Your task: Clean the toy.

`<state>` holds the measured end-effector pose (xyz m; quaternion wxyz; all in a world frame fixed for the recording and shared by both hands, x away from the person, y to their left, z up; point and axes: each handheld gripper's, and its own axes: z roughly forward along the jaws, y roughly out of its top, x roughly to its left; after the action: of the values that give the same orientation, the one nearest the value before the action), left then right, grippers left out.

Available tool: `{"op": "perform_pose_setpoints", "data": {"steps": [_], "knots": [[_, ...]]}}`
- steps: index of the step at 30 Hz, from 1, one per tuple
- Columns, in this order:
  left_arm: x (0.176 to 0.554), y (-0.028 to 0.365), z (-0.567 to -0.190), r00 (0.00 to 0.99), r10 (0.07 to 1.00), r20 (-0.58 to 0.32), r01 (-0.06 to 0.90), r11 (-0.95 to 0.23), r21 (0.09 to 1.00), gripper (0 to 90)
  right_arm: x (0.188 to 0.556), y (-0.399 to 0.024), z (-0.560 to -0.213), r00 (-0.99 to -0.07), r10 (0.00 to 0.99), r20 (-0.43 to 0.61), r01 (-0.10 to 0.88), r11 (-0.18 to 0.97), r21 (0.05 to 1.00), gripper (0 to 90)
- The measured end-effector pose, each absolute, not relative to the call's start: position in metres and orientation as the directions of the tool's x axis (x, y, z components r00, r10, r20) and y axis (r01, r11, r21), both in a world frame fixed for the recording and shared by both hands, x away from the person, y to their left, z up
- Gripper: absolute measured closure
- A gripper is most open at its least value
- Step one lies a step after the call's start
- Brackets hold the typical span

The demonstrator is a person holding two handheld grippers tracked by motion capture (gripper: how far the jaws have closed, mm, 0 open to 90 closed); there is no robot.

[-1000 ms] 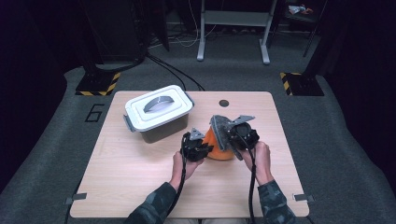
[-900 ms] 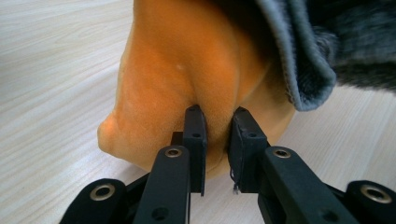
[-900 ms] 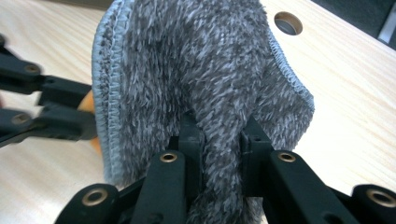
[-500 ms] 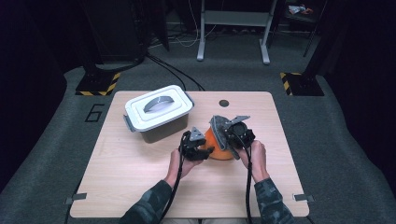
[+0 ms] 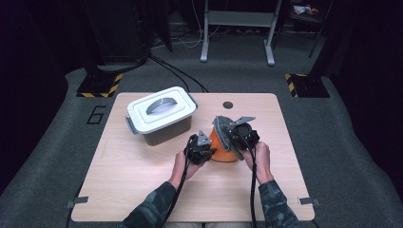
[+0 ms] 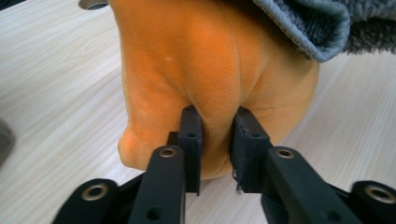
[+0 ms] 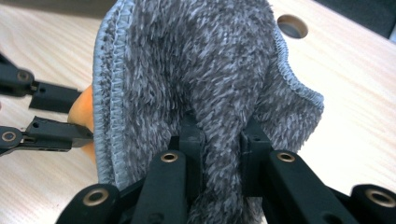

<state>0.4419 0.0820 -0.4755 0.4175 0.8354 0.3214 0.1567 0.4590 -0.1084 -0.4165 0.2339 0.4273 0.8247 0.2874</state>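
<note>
Orange cloth (image 5: 222, 153) bunched into a soft mound on the table (image 5: 142, 190), just right of the lidded box (image 5: 161, 114) and a little nearer the person, close to it but not touching. Capped by a grey fuzzy cloth (image 7: 201, 60) draped over the top, stitched hem hanging down across the orange.

Worked from two sides, probably to part the two fabrics:

- **Left gripper** (image 6: 215, 123): coming in on the box side of the mound, low down. Jaws narrow, having just been closing, with a raised fold of orange plush pinched between the pads. Held low most likely to anchor the orange piece against the table.
- **Right gripper** (image 7: 219, 126): on the side away from the box and higher up. Jaws likewise narrow, clamped on a ridge of grey pile. Gripped near the top presumably to lift the grey layer clear without dragging the orange one along.

Box lid on, handle lying flat, nothing touching it. Perhaps meant as the place for the cloths, though not certain.

Likely trouble: a slip of either thin pinch, or both layers rising together.
</note>
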Motion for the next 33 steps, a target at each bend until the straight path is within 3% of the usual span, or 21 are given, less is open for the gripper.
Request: {"op": "perform_pose_setpoints", "data": {"steps": [7,13,18,33], "knots": [[0.437,0.089,-0.472,0.683,0.714,-0.151,0.494,-0.3,0.816,79.9,0.451,-0.116,-0.398,-0.489,0.861,-0.138,0.562,0.432,0.705,75.2],[0.43,0.088,-0.472,0.671,0.712,-0.206,0.515,-0.248,0.82,79.7,0.439,-0.103,-0.386,-0.54,0.823,-0.178,0.523,0.494,0.694,75.1],[0.427,0.083,-0.476,0.681,0.71,-0.182,0.513,-0.283,0.81,79.4,0.44,-0.083,-0.402,-0.582,0.781,-0.228,0.527,0.575,0.626,75.0],[0.429,0.087,-0.481,0.682,0.715,-0.154,0.503,-0.306,0.808,78.7,0.444,-0.085,-0.409,-0.577,0.782,-0.236,0.525,0.576,0.626,75.0]]}}
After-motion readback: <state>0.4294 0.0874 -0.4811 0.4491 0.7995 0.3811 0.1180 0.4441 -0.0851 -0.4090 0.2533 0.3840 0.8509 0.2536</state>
